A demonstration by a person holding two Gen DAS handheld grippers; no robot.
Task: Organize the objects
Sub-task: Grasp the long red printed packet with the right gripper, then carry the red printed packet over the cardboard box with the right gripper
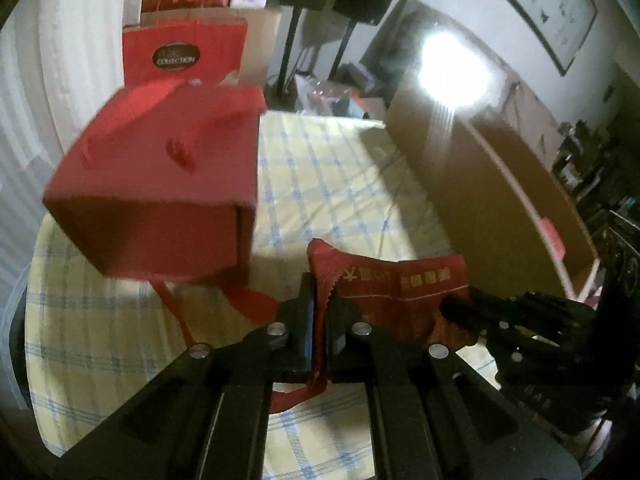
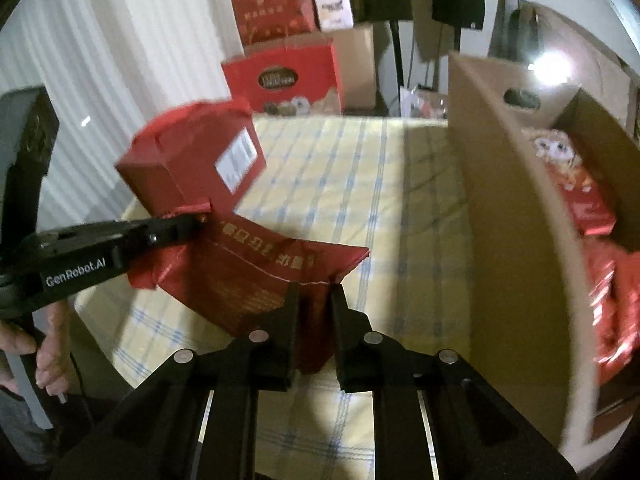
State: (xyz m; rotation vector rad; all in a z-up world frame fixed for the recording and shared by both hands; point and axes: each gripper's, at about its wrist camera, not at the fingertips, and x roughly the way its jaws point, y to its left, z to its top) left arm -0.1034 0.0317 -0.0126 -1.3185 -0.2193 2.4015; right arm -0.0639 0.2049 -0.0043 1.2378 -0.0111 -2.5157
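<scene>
Both claws are gripping one red packet between them, the left claw pinching its serrated end and the right claw clamping the opposite end, likely so the limp packet is staying stretched and carried level over the middle of the checked tablecloth. The big cardboard box, standing open along the cloth's right edge and already holding red packets, is probably waiting for it, while the red box is sitting near the left edge.

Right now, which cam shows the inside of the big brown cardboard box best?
Right wrist view: it looks over the big brown cardboard box's wall onto the red packets inside. Left wrist view shows only the box's outer wall, partly washed out by glare, interior hidden.
</scene>
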